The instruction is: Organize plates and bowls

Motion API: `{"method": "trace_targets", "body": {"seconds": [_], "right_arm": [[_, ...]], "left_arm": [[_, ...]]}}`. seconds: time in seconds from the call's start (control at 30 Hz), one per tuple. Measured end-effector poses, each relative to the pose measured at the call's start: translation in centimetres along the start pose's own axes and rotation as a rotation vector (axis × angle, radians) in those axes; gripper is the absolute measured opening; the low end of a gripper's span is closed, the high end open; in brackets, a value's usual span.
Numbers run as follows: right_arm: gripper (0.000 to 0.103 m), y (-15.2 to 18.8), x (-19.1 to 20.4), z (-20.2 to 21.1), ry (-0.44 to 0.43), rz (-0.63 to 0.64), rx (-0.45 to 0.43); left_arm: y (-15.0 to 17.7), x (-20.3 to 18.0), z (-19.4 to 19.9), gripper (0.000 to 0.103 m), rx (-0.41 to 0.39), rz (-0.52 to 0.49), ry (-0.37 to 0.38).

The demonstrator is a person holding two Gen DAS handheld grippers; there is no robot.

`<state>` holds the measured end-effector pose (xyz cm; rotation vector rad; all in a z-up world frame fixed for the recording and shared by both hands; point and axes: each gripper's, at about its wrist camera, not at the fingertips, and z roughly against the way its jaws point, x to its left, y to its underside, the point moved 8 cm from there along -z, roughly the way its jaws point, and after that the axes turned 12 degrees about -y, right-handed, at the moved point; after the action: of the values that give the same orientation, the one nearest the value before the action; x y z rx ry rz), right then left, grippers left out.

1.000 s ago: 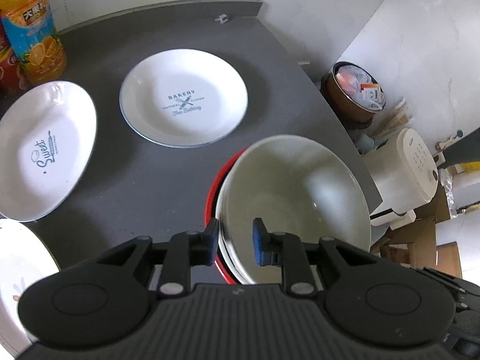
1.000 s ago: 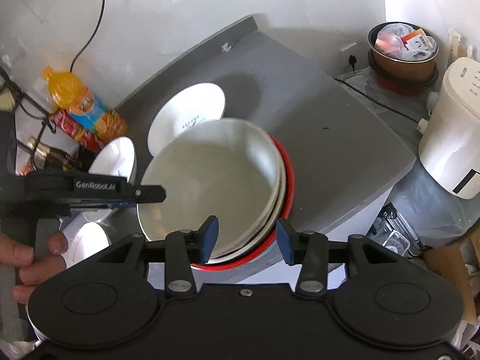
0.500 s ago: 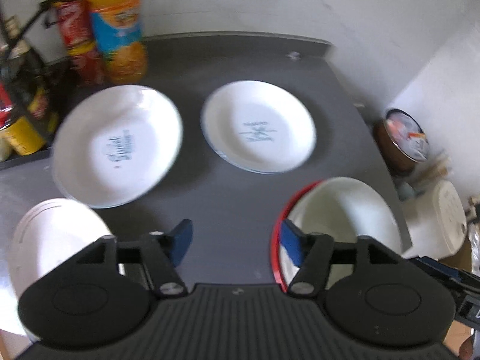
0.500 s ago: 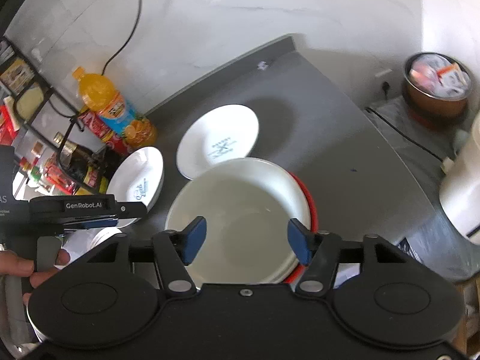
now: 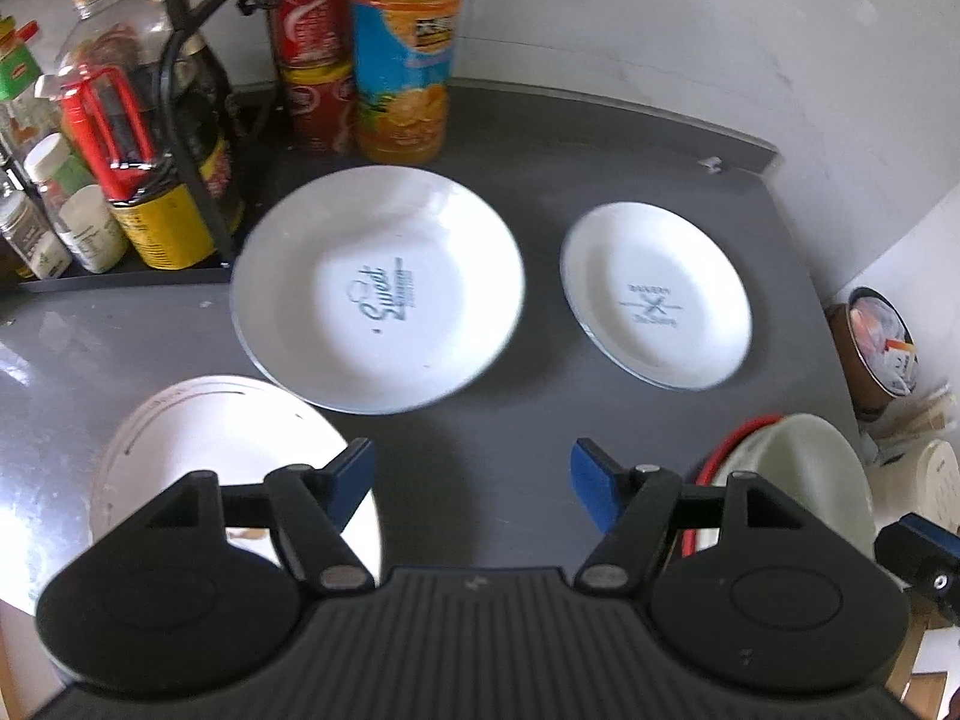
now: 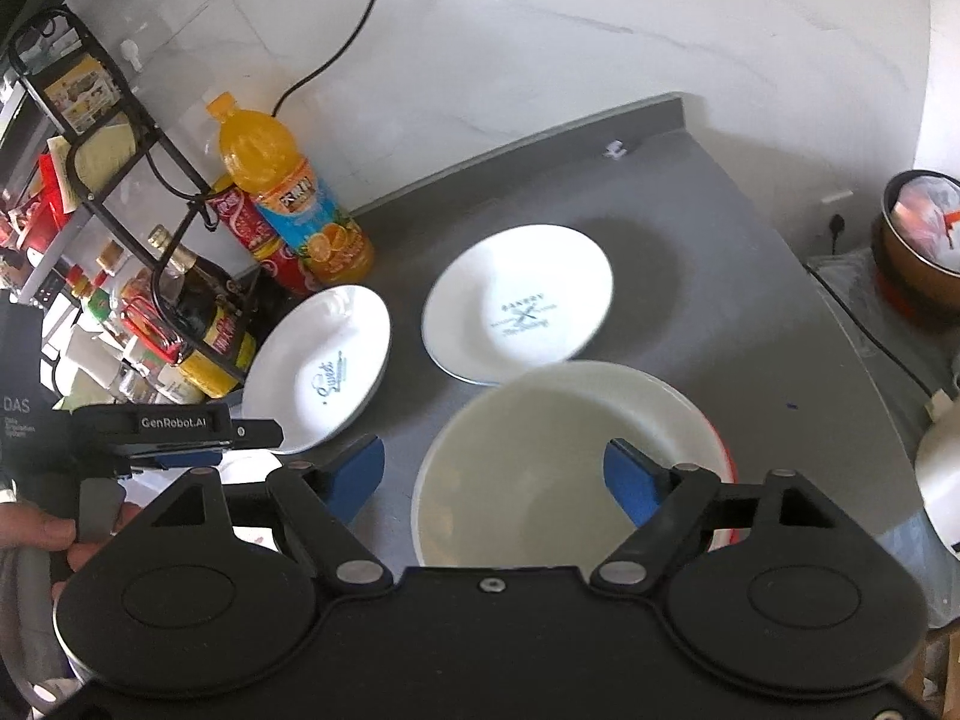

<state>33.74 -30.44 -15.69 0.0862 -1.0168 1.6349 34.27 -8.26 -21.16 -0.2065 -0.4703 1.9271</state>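
A white "Sweet" plate (image 5: 378,288) and a smaller white "Bakery" plate (image 5: 657,294) lie on the grey counter (image 5: 528,420); both also show in the right wrist view, the "Sweet" plate (image 6: 318,369) and the "Bakery" plate (image 6: 519,309). A third white plate (image 5: 210,444) lies near left. A stack of white bowls (image 6: 558,468) sits in a red-rimmed bowl (image 5: 735,438) near right. My left gripper (image 5: 471,474) is open and empty above the counter. My right gripper (image 6: 495,477) is open and empty above the bowl stack.
An orange juice bottle (image 5: 402,48), red cans (image 5: 312,42) and a rack of sauce bottles (image 5: 138,138) stand at the back left. Past the counter's right edge are a waste bin (image 6: 918,240) and a white appliance (image 6: 942,474).
Both grippers have opened wide and pulled back and up from the bowl stack. The left one has swung left toward the plates.
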Motion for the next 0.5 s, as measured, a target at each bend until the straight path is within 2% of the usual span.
{"method": "trace_targets", "body": {"seconds": [0.5], "right_arm": [[0.080, -1.3, 5.8, -4.5, 0.006, 0.049, 0.015]], "left_arm": [[-1.9, 7.6, -2.0, 0.071, 0.017, 0.055, -0.037]]}}
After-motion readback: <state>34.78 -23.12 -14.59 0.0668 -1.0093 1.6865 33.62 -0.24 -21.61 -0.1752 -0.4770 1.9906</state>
